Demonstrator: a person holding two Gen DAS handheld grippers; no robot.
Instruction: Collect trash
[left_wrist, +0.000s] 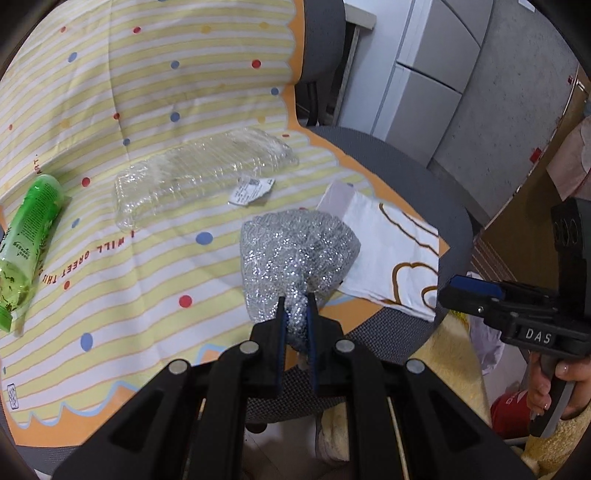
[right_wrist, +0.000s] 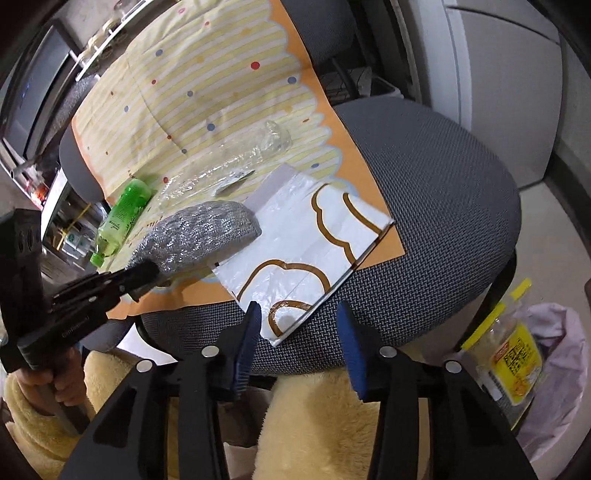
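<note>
My left gripper is shut on the narrow end of a silver bubble-wrap piece, which rests on the striped cloth; the same hold shows in the right wrist view, with the left gripper on the bubble wrap. My right gripper is open, its blue pads apart above the near corner of a white bag with brown outlines, touching nothing. A crushed clear plastic container, a torn paper label and a green bottle lie on the cloth.
The cloth covers grey mesh chair seats. A pale bin bag with a yellow-labelled packet stands on the floor to the right of the chair. A person's fluffy yellow sleeves and lap are close below. Grey cabinets stand behind.
</note>
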